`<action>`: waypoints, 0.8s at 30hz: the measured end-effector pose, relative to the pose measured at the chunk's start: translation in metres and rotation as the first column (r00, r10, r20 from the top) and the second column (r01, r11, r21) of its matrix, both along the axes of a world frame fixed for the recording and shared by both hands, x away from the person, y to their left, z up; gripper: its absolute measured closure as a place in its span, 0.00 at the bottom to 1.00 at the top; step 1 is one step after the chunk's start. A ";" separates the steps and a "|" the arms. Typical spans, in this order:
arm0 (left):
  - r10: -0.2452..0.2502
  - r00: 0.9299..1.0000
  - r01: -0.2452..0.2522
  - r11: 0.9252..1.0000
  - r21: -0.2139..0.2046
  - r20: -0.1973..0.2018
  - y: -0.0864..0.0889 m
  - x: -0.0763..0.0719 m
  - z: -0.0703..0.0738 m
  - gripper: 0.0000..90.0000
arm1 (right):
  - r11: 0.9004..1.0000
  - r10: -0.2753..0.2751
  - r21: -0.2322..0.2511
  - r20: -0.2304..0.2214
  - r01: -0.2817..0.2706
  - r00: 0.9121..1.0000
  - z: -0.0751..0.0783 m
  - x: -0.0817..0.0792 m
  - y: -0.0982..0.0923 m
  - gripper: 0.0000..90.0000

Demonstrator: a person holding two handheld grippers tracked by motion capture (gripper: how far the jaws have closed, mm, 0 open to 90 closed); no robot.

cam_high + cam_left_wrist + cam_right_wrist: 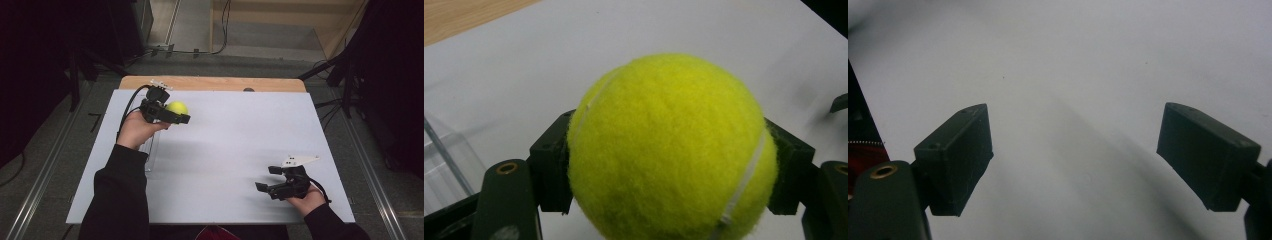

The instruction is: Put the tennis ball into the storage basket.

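A yellow-green tennis ball [177,107] is held above the far left of the white table [240,140]. My left gripper [177,114] is shut on it. In the left gripper view the ball [669,150] sits between both black pads [551,160], which press on its sides. My right gripper [265,179] rests low over the table's near right, jaws pointing left and spread wide. In the right gripper view its fingers [955,157] stand far apart with only bare white table [1068,75] between them.
A clear plastic piece [150,152] lies on the table by the left forearm; its edge [444,160] shows in the left gripper view. A wooden strip [210,83] runs along the table's far edge. Dark equipment and cables stand on the floor around the table.
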State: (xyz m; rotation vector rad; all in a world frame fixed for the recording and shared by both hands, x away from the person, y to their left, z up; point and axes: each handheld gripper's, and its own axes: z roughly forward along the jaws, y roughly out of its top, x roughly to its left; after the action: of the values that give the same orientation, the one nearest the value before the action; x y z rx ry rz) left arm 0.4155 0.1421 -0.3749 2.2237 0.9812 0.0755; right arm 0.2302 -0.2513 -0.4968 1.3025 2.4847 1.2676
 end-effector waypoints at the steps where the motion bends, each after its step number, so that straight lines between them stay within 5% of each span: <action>1: -0.001 1.000 0.001 1.000 0.004 0.000 0.002 0.000 0.000 0.30 | 1.000 0.000 0.001 0.000 0.000 1.000 0.000 0.000 0.000 0.14; 24: 0.100 0.995 -0.100 0.995 0.010 0.001 0.034 0.005 -0.003 0.30 | 1.000 0.019 -0.006 0.003 -0.019 1.000 0.000 0.004 0.004 0.14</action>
State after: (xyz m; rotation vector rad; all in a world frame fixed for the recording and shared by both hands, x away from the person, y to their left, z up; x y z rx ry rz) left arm 0.4202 0.1761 -0.3784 2.1829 1.0942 0.1263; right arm 0.2345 -0.2473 -0.4966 1.2779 2.5025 1.2647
